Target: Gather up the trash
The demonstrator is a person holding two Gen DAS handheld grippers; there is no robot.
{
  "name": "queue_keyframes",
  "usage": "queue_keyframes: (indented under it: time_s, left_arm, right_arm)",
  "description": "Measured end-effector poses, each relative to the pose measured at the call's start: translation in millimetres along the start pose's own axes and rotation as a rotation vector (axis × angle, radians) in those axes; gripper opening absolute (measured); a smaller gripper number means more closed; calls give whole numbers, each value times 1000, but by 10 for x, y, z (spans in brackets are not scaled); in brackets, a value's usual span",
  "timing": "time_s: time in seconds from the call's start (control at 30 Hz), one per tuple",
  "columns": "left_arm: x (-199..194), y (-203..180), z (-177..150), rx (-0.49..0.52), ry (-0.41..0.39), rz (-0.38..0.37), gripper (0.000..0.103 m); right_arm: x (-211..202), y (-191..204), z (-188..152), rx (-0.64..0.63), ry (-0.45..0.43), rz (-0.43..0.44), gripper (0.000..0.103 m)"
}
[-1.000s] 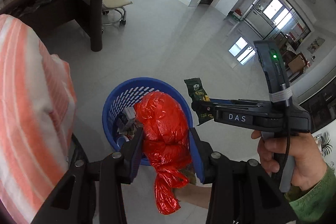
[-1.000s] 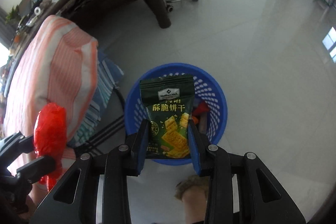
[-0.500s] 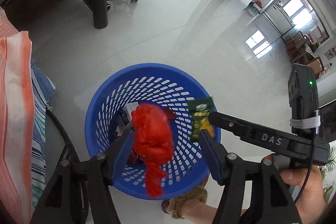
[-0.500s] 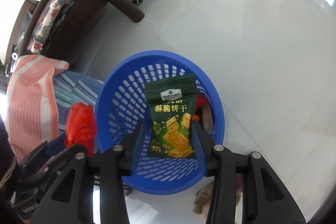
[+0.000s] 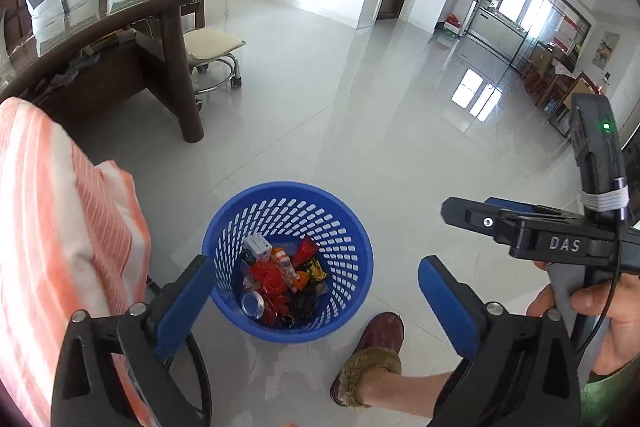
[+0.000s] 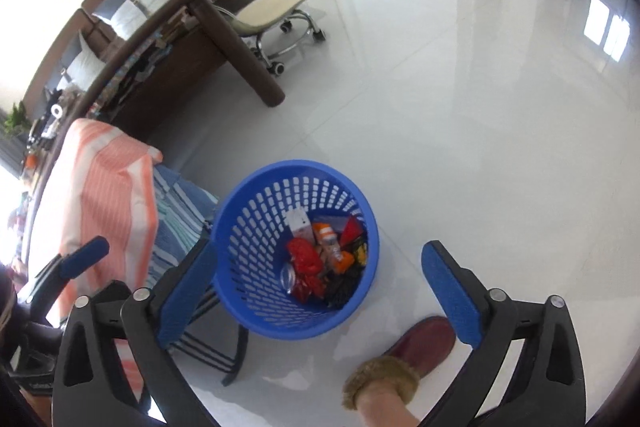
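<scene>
1. The basket (image 5: 287,259) stands on the floor (image 5: 360,115).
2. The trash (image 5: 280,279) lies inside the basket.
3. A striped cloth (image 5: 56,227) hangs left of it.
4. A slipper (image 5: 372,355) is just beside it.
5. A table (image 5: 120,39) and stool (image 5: 212,55) stand behind.

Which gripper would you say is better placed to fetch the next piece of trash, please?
Neither clearly: the left gripper and the right gripper are both open and empty above the blue basket, and no loose trash shows outside it.

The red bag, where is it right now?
The red bag lies inside the blue basket on the floor, among other trash beside a shiny can, just left of the slipper in both views.
</scene>
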State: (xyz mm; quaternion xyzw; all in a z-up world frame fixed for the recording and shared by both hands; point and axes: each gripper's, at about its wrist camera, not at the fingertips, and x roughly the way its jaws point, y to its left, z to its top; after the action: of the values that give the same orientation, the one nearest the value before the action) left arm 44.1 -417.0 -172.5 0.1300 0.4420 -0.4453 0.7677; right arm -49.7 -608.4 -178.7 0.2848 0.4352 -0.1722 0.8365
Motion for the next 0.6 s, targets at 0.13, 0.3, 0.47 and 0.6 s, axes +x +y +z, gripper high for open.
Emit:
queue_keyframes:
  time_s: [0.13, 0.3, 0.47, 0.6]
  left_arm:
    - [-304, -147, -215, 11, -24, 37, 103]
    - [-652, -277, -315, 57, -75, 164, 103]
    - [-902, -307, -310, 47, -98, 273, 103]
    - [-997, -310, -353, 39, -100, 251, 103]
  right_arm:
    - [-576, 77, -381, -25, -46, -62, 103]
    - [-1077, 285, -762, -135, -139, -228, 103]
    - [-1269, 457, -902, -162, -160, -213, 103]
    - [-1345, 590, -939, -190, -167, -177, 103]
